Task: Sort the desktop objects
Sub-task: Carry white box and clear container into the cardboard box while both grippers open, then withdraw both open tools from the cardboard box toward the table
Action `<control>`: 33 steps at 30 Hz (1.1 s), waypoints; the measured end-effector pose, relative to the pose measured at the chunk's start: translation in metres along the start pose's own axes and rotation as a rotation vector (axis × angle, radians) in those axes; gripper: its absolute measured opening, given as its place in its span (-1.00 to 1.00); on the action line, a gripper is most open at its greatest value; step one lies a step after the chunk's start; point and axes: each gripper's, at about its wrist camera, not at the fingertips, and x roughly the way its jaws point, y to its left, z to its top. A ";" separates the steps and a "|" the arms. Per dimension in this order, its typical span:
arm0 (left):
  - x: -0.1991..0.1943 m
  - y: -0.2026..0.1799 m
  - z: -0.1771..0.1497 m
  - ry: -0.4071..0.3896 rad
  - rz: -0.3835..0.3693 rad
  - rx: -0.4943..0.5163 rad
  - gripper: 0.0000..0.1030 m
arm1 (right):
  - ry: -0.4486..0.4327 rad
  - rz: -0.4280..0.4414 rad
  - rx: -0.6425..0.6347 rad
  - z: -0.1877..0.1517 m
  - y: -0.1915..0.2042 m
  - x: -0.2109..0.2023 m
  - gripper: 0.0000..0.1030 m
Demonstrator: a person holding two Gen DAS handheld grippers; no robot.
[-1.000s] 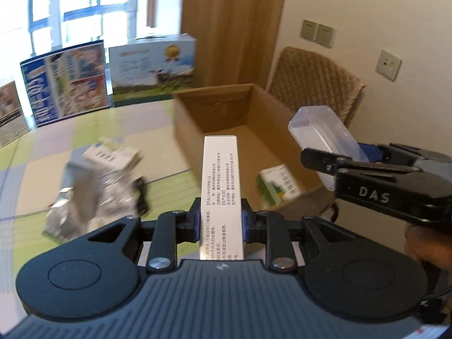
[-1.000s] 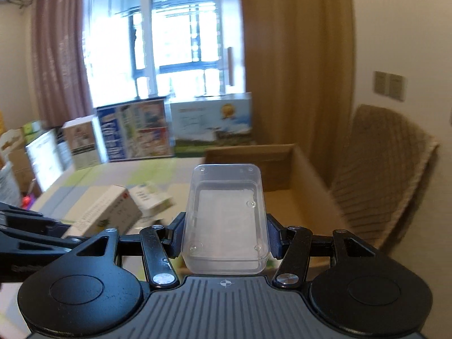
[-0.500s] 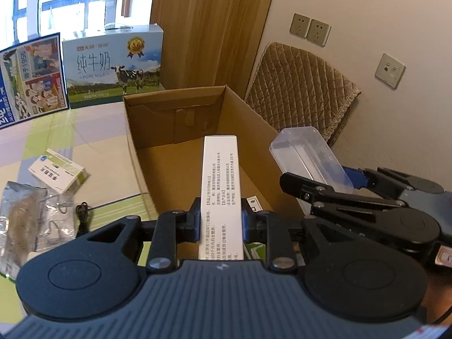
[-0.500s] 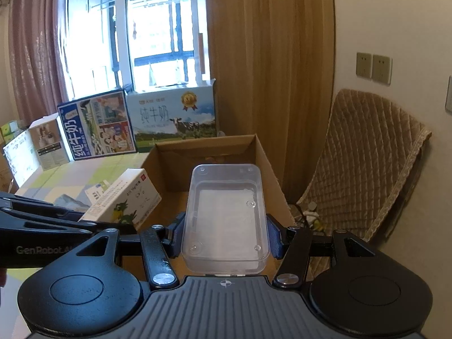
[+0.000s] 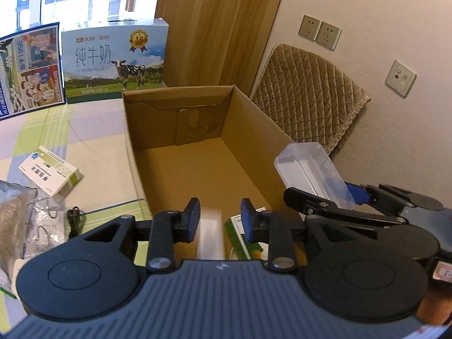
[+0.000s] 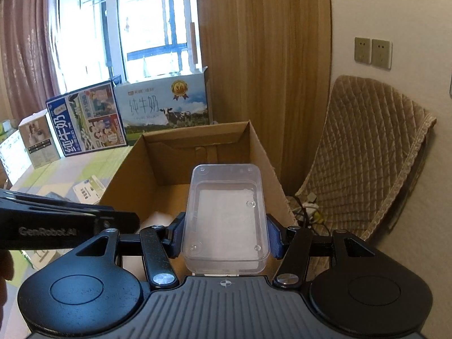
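The milk box (image 5: 114, 62) by the window says "纯牛奶" in big letters, w/ small words "PURE MILK" under them. It has a gold badge w/ the number "36", next to a cow pic. In the right view the same box (image 6: 166, 107) shows the "36" badge and "纯牛奶" again.

The blue box (image 6: 84, 118) beside it says "纯牛奶" down its side.

The left gripper (image 6: 56, 227) has "GenRobot.AI" in grey letters on its side, a bit blurry.

The small white and green box (image 5: 49, 172) on the table has print, but it's too small to read.
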 end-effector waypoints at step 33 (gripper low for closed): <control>-0.111 0.064 -0.045 -0.067 0.105 -0.095 -0.26 | 0.000 0.104 0.033 -0.007 0.055 -0.059 0.76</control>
